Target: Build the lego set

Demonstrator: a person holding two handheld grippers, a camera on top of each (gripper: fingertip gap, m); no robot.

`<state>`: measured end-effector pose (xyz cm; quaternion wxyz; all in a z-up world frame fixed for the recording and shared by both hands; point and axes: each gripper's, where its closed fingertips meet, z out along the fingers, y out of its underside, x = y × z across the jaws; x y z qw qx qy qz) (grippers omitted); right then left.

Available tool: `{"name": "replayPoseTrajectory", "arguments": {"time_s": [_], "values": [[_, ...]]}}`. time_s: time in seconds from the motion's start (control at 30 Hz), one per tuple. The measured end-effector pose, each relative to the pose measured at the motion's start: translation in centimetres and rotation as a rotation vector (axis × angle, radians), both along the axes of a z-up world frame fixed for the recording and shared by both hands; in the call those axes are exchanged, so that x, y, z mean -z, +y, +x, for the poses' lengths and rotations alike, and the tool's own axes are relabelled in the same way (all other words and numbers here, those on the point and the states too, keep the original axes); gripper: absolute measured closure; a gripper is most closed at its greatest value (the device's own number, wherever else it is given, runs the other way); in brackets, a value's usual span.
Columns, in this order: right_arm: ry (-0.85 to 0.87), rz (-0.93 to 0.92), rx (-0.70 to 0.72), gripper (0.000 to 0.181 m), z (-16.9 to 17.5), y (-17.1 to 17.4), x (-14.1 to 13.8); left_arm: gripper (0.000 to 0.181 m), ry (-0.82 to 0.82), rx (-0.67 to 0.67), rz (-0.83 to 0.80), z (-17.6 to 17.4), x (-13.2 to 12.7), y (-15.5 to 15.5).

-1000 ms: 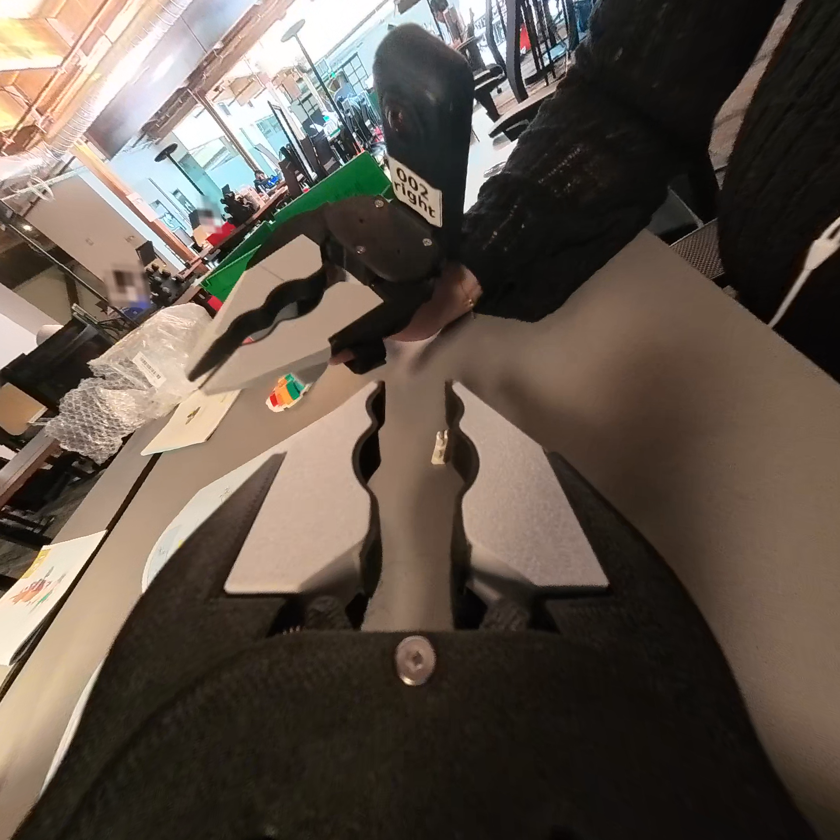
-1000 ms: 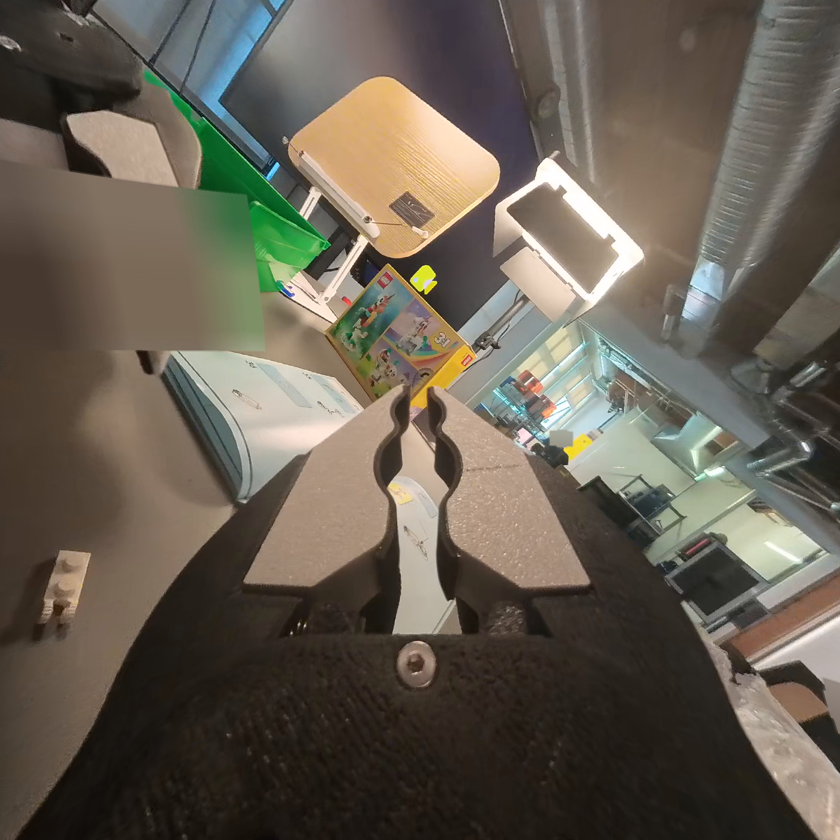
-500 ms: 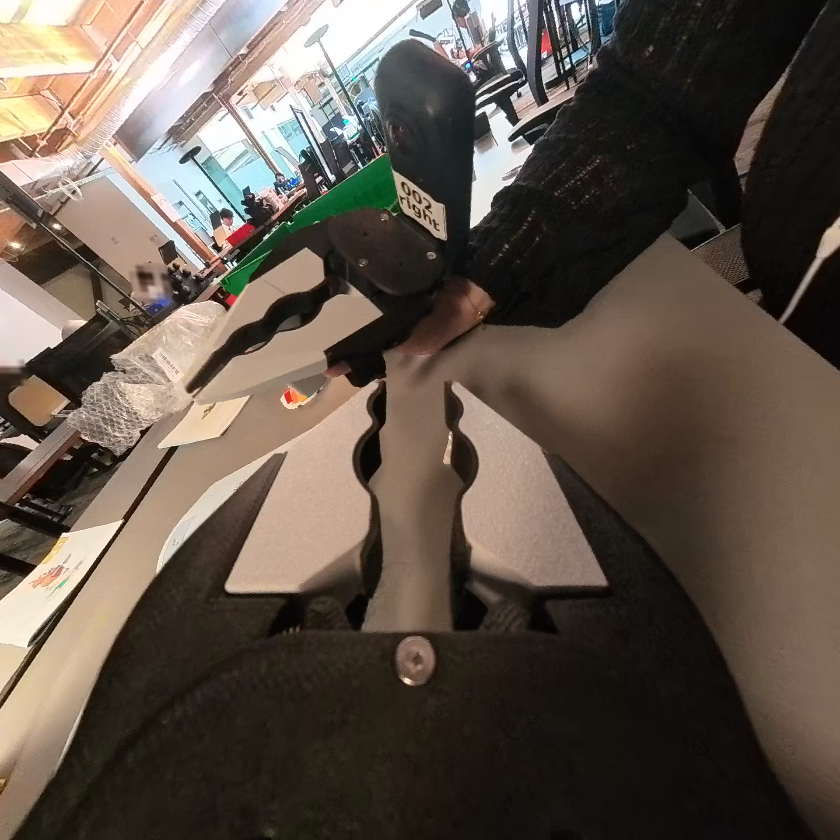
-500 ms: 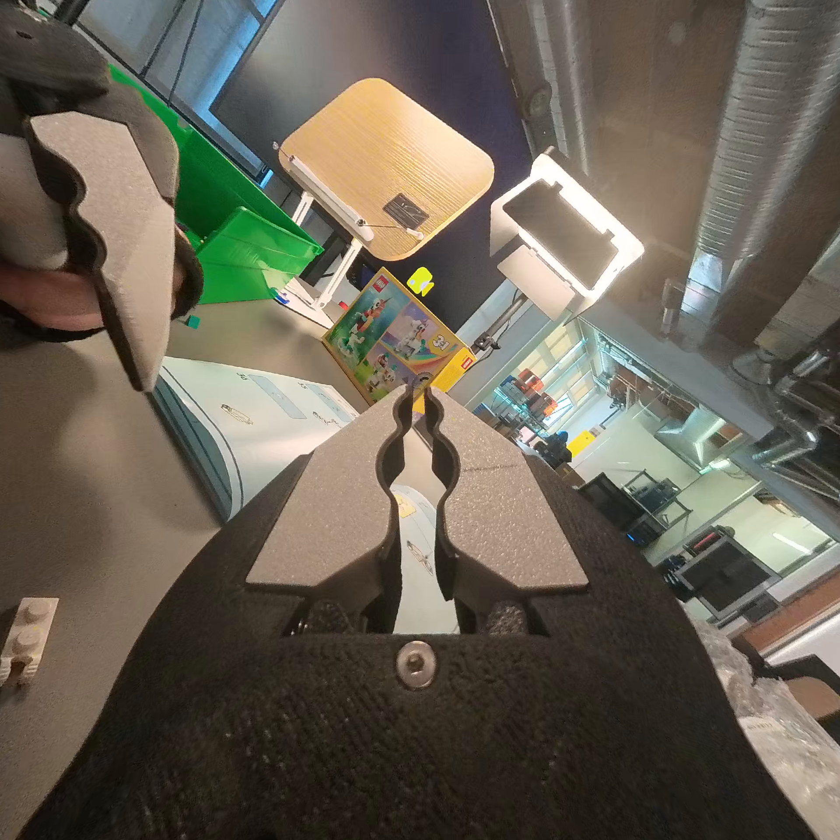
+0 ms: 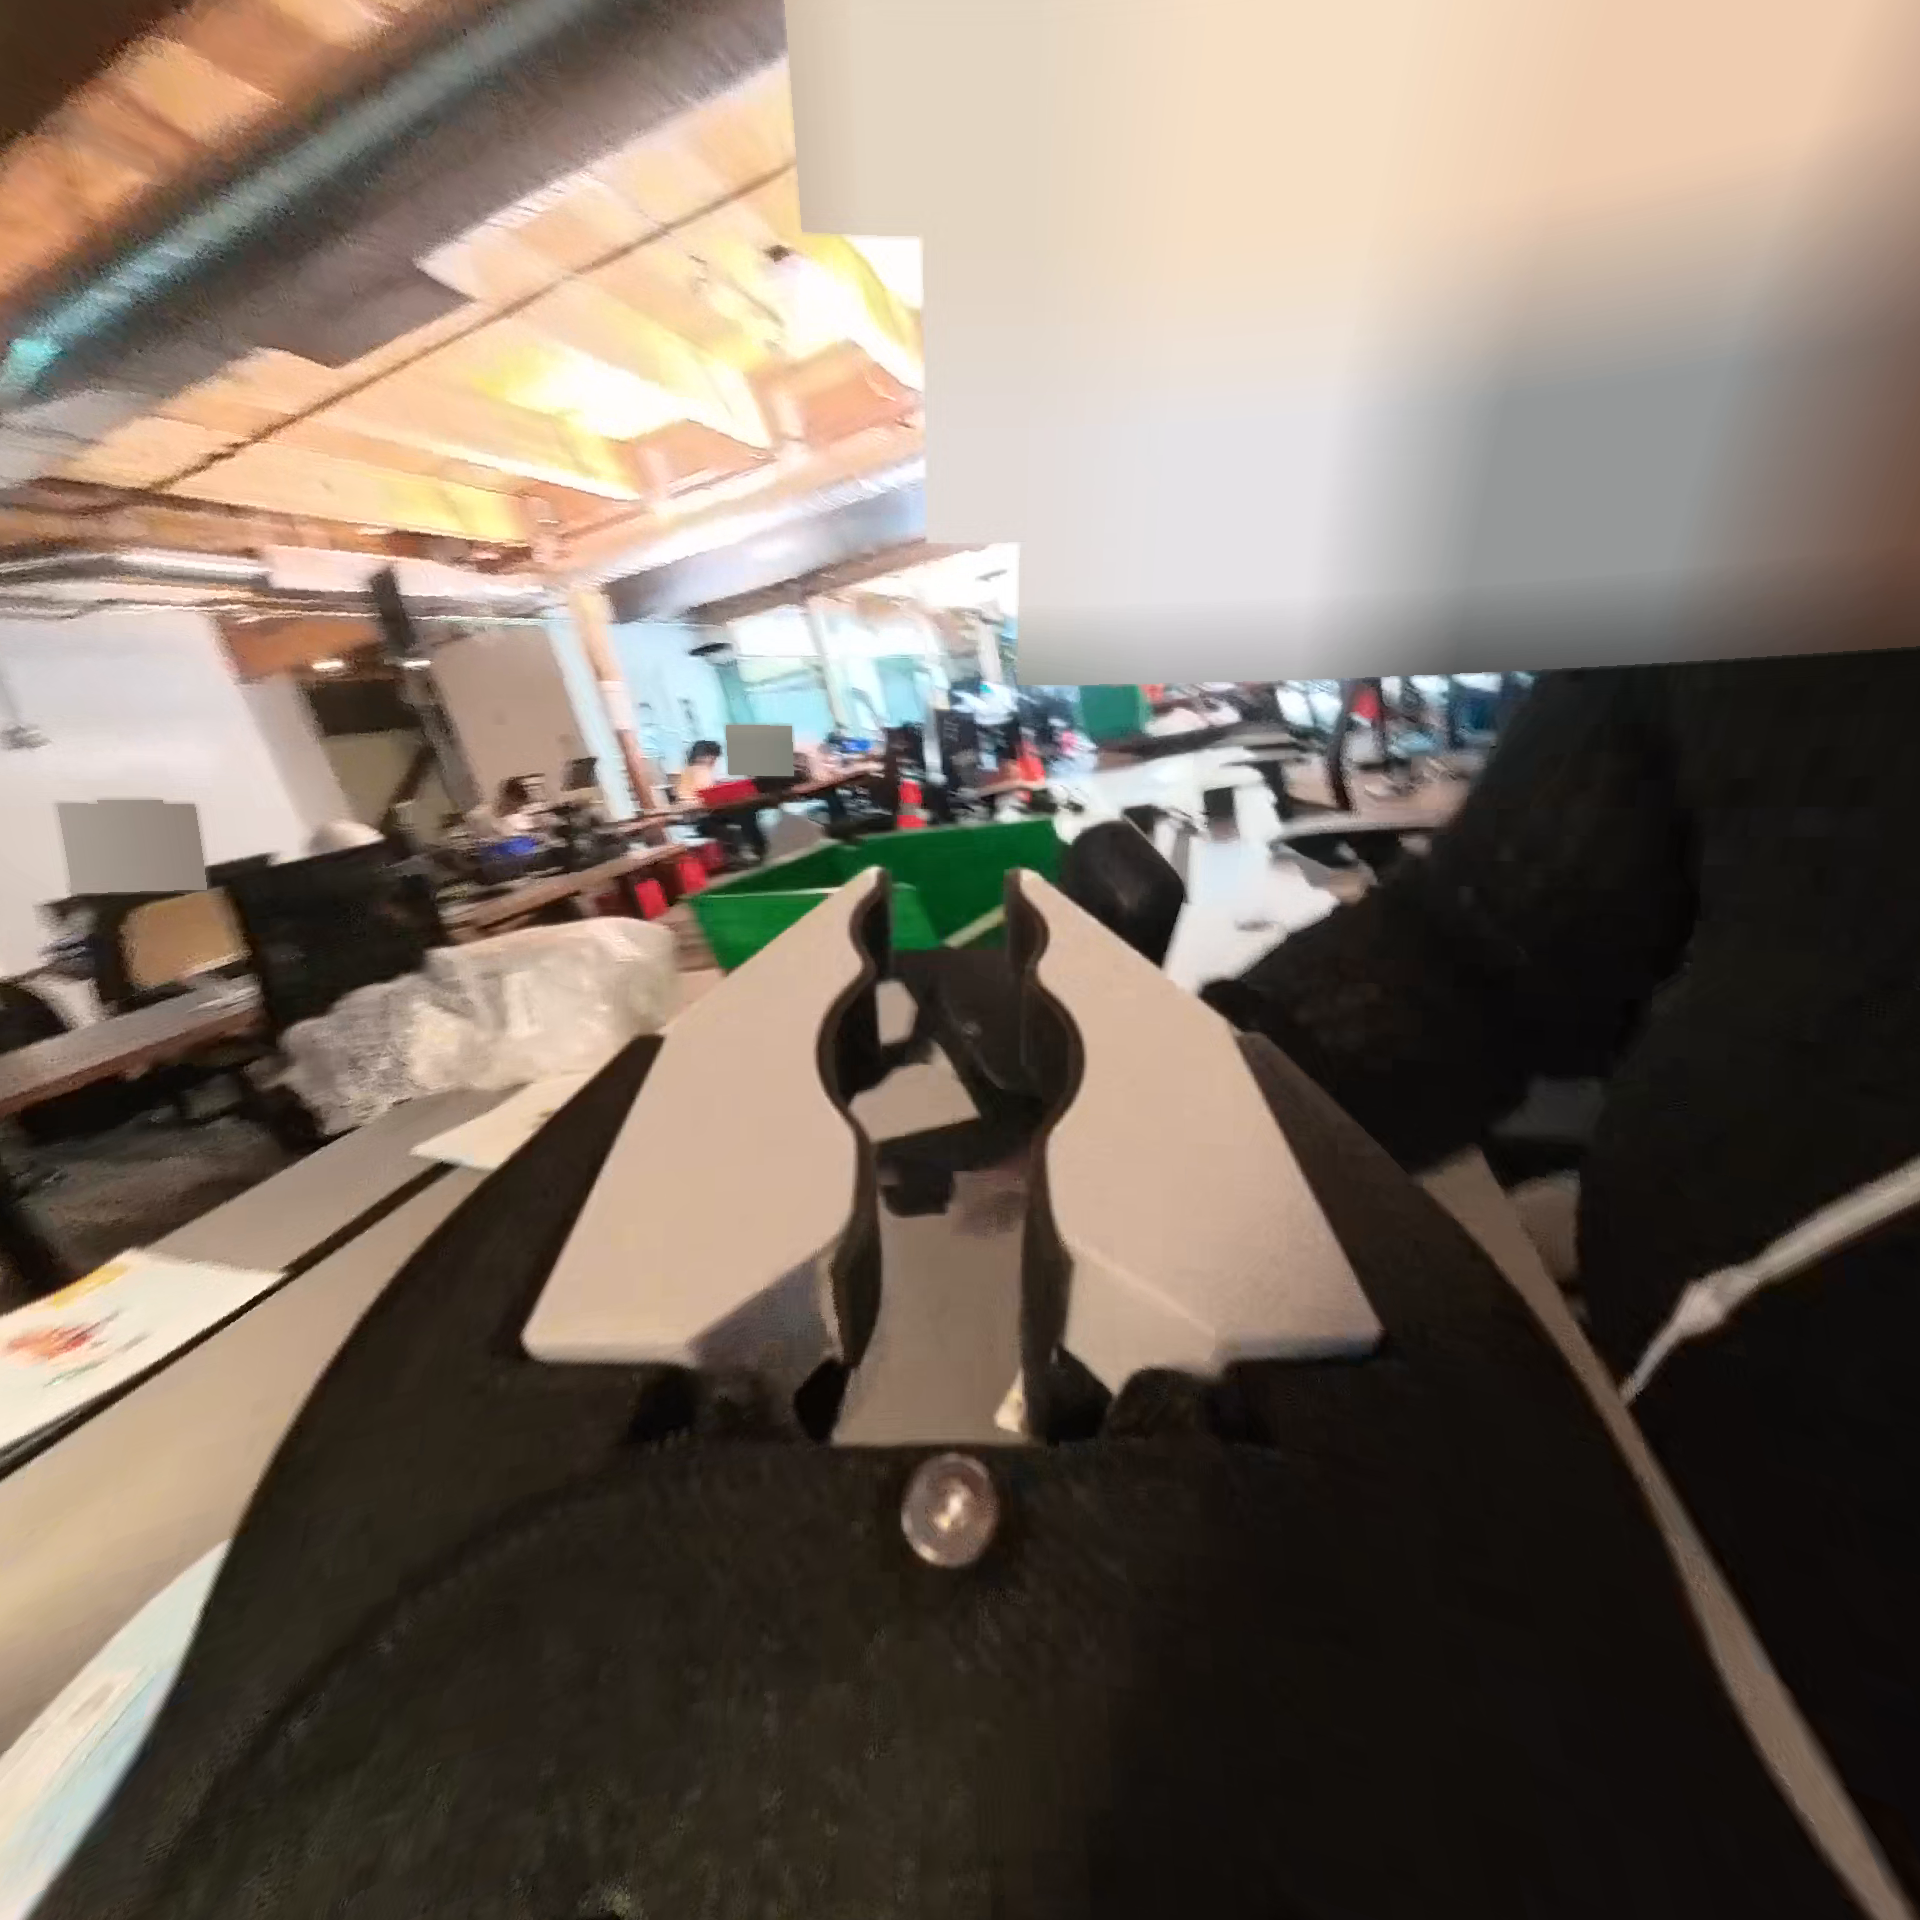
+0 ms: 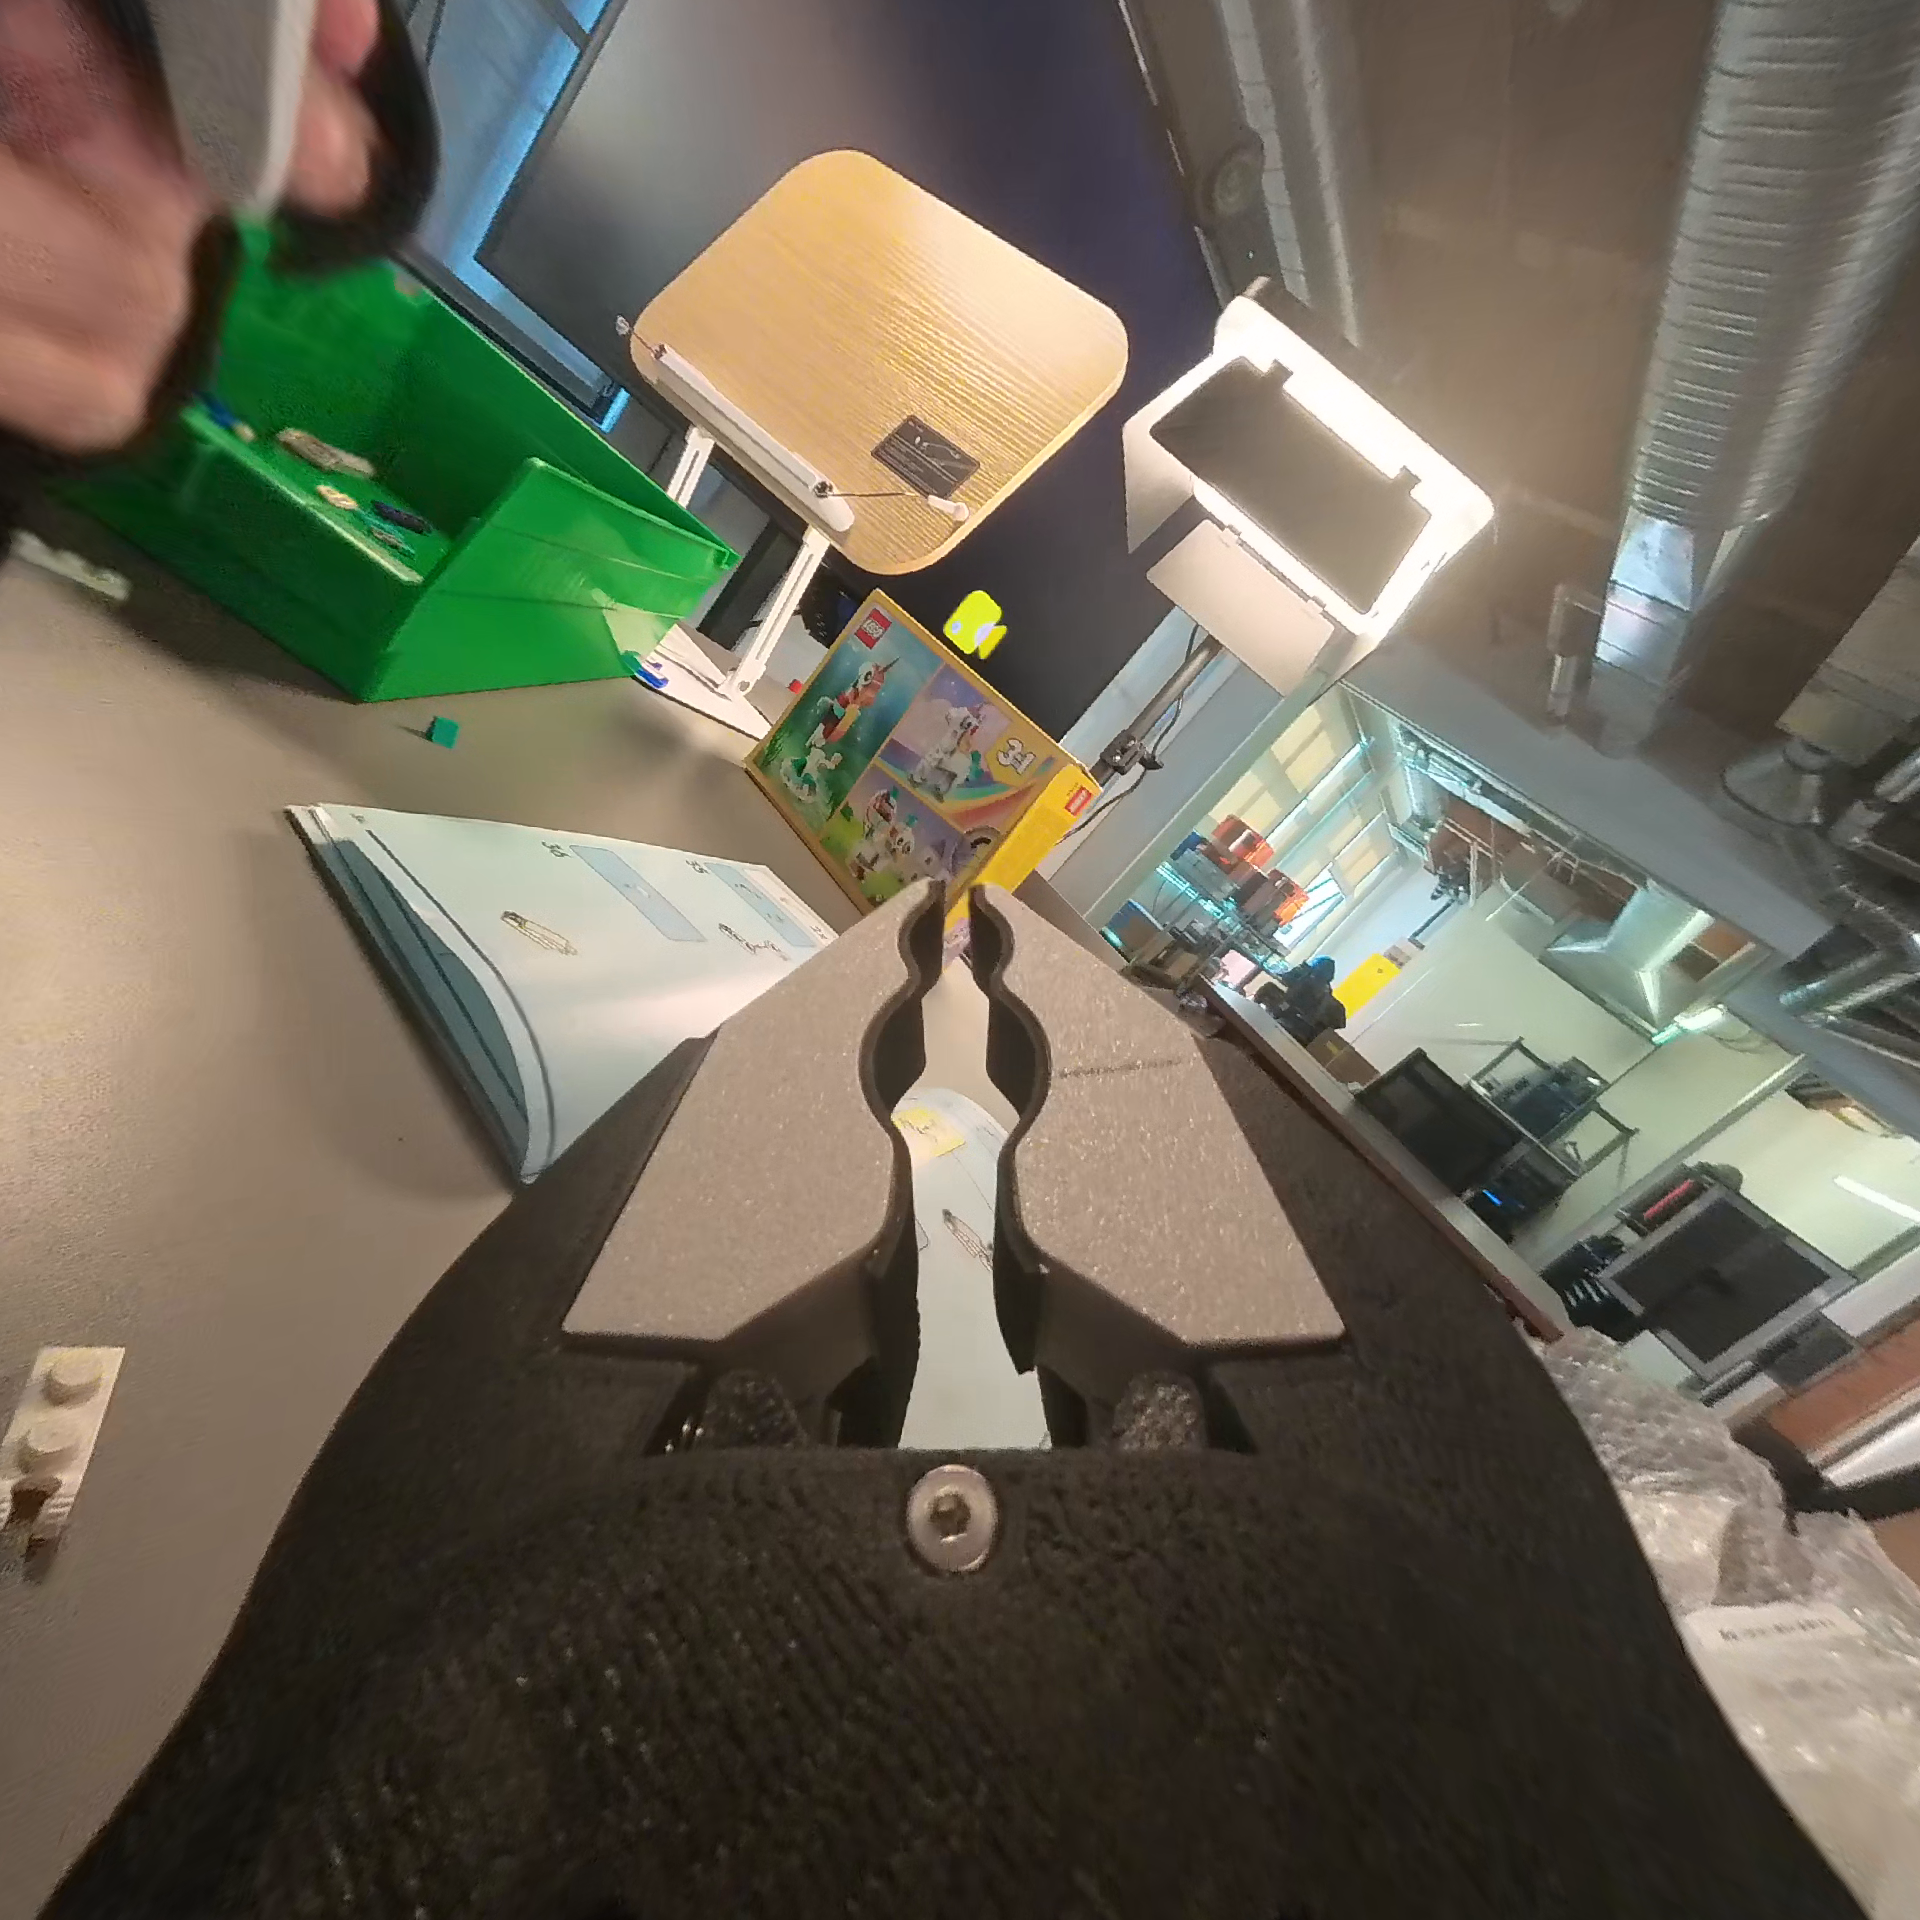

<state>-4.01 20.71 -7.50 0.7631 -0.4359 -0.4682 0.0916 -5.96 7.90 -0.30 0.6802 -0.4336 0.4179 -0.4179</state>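
In the right wrist view a small white lego plate (image 6: 52,1423) lies on the grey table (image 6: 208,987) at the lower left, beside my right gripper (image 6: 957,900). That gripper's jaws stand almost together with only a thin slit, and they hold nothing. My left gripper (image 5: 948,896) is open and empty, raised off the table and pointing across the room. Part of it, held in a hand, shows blurred in the right wrist view (image 6: 260,125) at the top left. An open instruction booklet (image 6: 582,956) lies ahead of the right gripper, with the lego box (image 6: 914,769) behind it.
A green bin (image 6: 416,540) with several small parts stands at the back left and also shows in the left wrist view (image 5: 935,883). A small green piece (image 6: 444,732) lies near it. Bubble wrap (image 5: 499,1008) and paper sheets (image 5: 94,1340) lie left. A black sleeve (image 5: 1558,987) is right. The grippers' ends are close to 15 centimetres from one another. The small white lego plate (image 6: 52,1423) lies around 12 centimetres away from my right fingertips.
My left gripper has lifted and tilted up from the table, so the white plate is out of its view. In the right view it has moved up into the top left corner.
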Motion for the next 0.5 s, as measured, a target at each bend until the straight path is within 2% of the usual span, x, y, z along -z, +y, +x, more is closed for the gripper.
{"name": "replayPoseTrajectory", "arguments": {"time_s": [0.1, 0.2, 0.3, 0.43, 0.5], "values": [[0.012, -0.01, 0.003, 0.179, 0.1, 0.1, -0.1, 0.16, -0.036, -0.204, -0.094, -4.4, -1.5, 0.9], [0.008, -0.008, -0.005, 0.179, 0.0, -0.1, -0.1, 0.157, 0.03, -0.526, -0.2, -10.8, -0.4, 2.2], [-0.013, 0.008, -0.012, 0.179, -0.3, -0.3, 0.1, 0.155, 0.119, -0.817, -0.278, -17.5, 0.7, 2.1], [-0.029, 0.019, -0.017, 0.179, -0.5, -0.5, 0.3, 0.155, 0.331, -1.182, -0.294, -26.4, 1.2, 1.8], [-0.031, 0.017, -0.013, 0.178, -0.5, -0.4, 0.3, 0.153, 0.461, -1.273, -0.32, -29.5, 1.6, 2.2]]}}
